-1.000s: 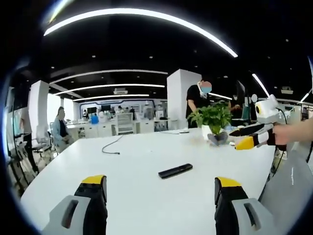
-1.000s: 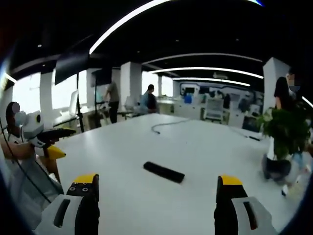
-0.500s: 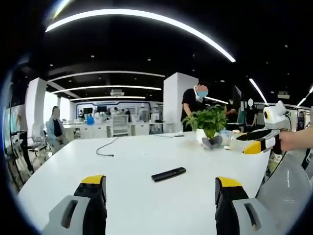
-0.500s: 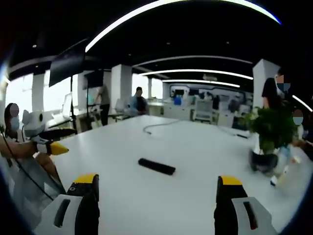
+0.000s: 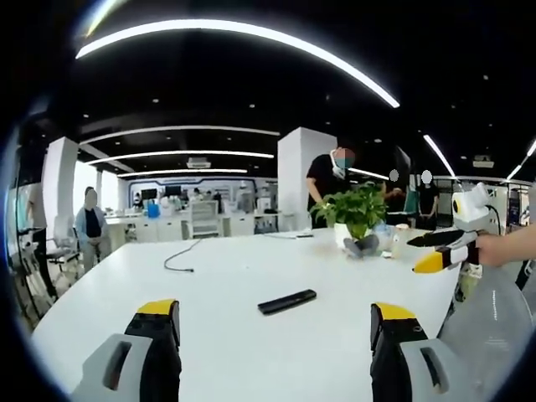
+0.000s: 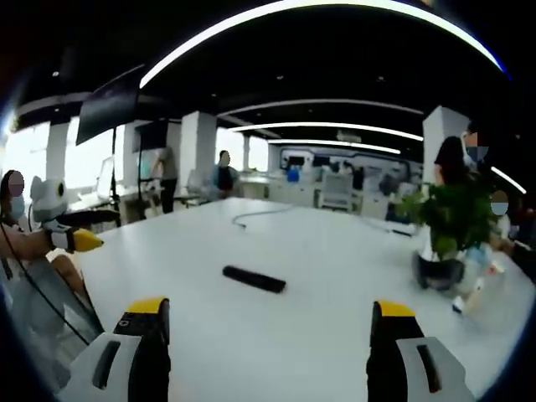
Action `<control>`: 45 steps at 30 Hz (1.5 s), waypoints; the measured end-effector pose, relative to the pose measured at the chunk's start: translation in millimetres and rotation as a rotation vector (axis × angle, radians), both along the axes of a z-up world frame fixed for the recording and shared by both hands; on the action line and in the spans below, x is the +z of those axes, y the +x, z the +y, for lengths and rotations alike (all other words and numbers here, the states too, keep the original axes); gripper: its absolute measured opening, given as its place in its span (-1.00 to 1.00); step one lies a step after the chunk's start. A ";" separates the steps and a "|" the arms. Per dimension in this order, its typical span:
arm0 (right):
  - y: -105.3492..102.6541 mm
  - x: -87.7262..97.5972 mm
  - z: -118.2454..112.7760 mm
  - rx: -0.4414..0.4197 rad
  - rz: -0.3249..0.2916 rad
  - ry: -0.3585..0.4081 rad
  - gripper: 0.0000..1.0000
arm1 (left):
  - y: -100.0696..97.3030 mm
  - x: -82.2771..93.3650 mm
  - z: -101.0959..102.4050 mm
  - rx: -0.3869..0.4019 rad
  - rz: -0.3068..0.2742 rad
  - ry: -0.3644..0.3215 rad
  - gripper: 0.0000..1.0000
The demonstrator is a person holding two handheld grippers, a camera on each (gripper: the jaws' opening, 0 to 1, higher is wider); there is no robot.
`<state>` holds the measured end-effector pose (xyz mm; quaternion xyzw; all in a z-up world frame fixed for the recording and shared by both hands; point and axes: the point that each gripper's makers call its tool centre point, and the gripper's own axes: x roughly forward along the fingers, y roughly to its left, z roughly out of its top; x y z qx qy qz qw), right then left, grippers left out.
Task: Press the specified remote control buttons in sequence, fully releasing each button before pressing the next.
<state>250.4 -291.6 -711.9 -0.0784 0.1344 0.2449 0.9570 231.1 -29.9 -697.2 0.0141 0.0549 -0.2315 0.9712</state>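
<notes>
a black remote control (image 5: 287, 301) lies flat on the big white table (image 5: 234, 276), out toward the middle of it and well ahead of both grippers, with bare tabletop all around it; in the right gripper view the same remote control (image 6: 254, 279) sits at a slant, again with nothing touching it. the left gripper (image 5: 276, 335) hovers over the near edge of the table with its two yellow-tipped jaws spread wide and nothing between them. the right gripper (image 6: 266, 331) is held the same way, jaws parted and empty. in the left gripper view the right gripper (image 5: 437, 251) also comes in from the right side, held in a hand (image 5: 502, 249) out beyond the table's edge, and from that angle its jaws look only narrowly apart; in the right gripper view the left gripper (image 6: 74, 236) shows at the far left, held up off the table, near a person's hand. a potted green plant (image 5: 358, 219) stands on the far side of the table to the right of the remote, and a dark cable (image 5: 180, 255) trails across the far left part of the tabletop. behind the table a person in a dark top (image 5: 328, 180) stands near a white pillar (image 5: 293, 180), and another person (image 5: 87, 230) sits off to the left among desks.
</notes>
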 end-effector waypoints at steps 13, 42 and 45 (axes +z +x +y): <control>1.4 3.9 -37.2 -0.122 -0.014 0.079 0.98 | -2.3 7.3 2.3 -0.004 -0.032 -0.037 0.95; -0.3 0.6 -48.0 -0.166 -0.030 0.041 0.98 | -4.1 4.2 -4.2 -0.012 -0.024 -0.023 1.00; 0.9 3.2 -52.2 -0.183 -0.048 0.036 0.98 | -5.3 3.8 -7.5 -0.027 -0.013 -0.052 1.00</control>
